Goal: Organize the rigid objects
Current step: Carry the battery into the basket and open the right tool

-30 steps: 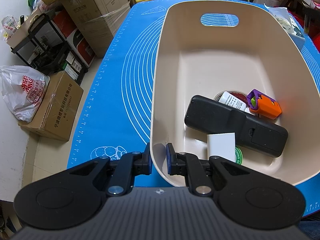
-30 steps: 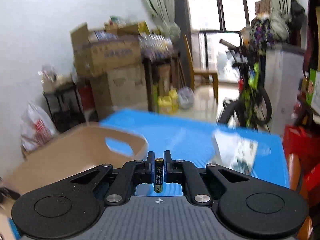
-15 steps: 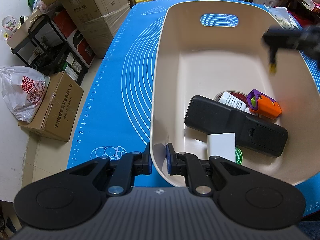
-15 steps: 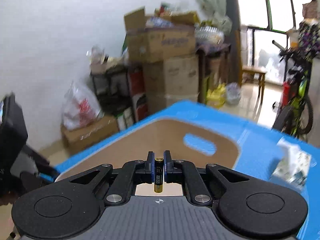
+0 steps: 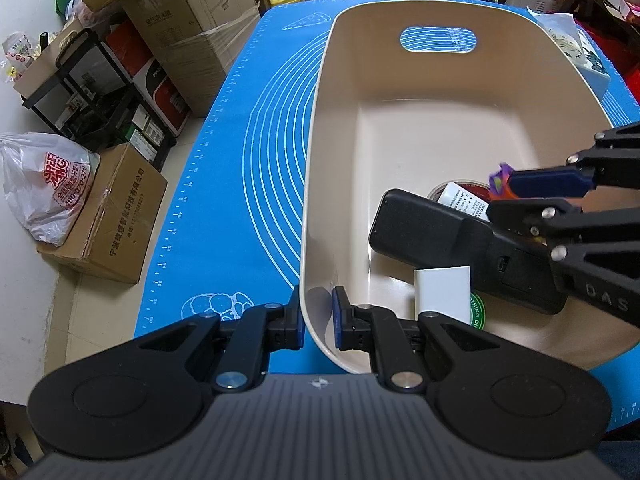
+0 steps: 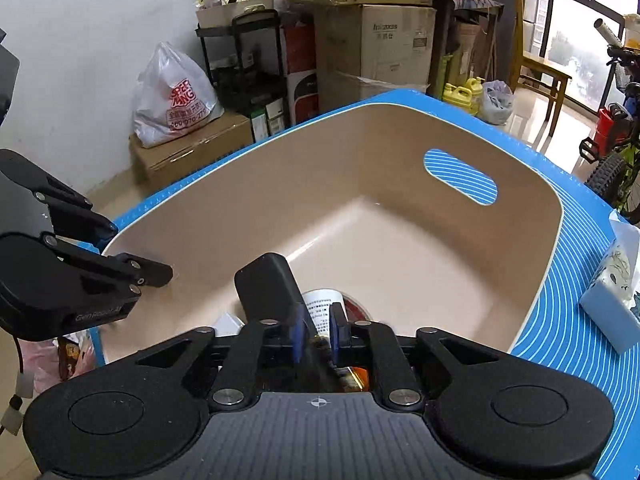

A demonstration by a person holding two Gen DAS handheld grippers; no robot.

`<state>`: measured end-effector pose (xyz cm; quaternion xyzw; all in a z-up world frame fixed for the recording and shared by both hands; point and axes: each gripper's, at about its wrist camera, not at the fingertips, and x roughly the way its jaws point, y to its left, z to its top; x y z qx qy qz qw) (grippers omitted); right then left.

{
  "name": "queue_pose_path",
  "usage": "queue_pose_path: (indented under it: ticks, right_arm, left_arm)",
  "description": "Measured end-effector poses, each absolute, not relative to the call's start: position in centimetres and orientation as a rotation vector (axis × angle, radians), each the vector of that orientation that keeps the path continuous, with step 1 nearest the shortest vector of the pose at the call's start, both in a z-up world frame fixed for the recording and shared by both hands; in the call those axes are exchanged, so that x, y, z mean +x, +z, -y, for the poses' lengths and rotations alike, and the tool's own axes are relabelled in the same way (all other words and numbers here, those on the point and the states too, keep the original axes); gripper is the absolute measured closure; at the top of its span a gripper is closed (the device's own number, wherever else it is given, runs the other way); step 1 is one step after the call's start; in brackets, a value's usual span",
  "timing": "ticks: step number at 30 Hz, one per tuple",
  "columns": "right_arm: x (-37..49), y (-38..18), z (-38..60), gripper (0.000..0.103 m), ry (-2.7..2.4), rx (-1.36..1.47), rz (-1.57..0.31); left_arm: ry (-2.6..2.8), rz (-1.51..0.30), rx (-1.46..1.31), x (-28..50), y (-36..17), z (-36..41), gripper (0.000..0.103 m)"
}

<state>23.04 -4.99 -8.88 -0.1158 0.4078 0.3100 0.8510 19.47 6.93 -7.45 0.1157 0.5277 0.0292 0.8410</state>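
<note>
Right gripper (image 6: 316, 334) swung over beige plastic tub (image 5: 320, 184), jaws opening, battery gone from view | left gripper (image 5: 316, 316) clamps tub's six-o'clock rim | black remote (image 5: 436, 236), small items binned; remainder unseen.

Remote (image 5: 460, 248) in basin (image 5: 400, 80) (on mat (image 5: 248, 168))

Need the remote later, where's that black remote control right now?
In the left wrist view, the black remote control lies inside the beige tub, at its near right, partly covering a white card.
</note>
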Motion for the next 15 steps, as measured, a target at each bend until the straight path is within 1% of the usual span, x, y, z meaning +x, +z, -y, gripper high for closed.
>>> queue_pose_path:
  ticks: [1, 3, 8, 15]
  right_arm:
    - [23.0, -8.8, 5.1, 0.062, 0.654, -0.244, -0.856]
    - [22.7, -8.4, 5.4, 0.052, 0.654, -0.234, -0.834]
    - [23.1, -6.9, 7.3, 0.038, 0.653, -0.143, -0.790]
    - [23.2, -4.8, 10.7, 0.033, 0.624, -0.051, -0.707]
  left_arm:
    - [0.062, -1.115, 0.245, 19.5, -7.5, -6.9, 0.088]
    - [0.061, -1.115, 0.244, 19.5, -7.5, -6.9, 0.088]
    - [0.062, -1.115, 0.244, 19.5, -7.5, -6.9, 0.088]
    - [0.061, -1.115, 0.241, 19.5, -7.5, -6.8, 0.088]
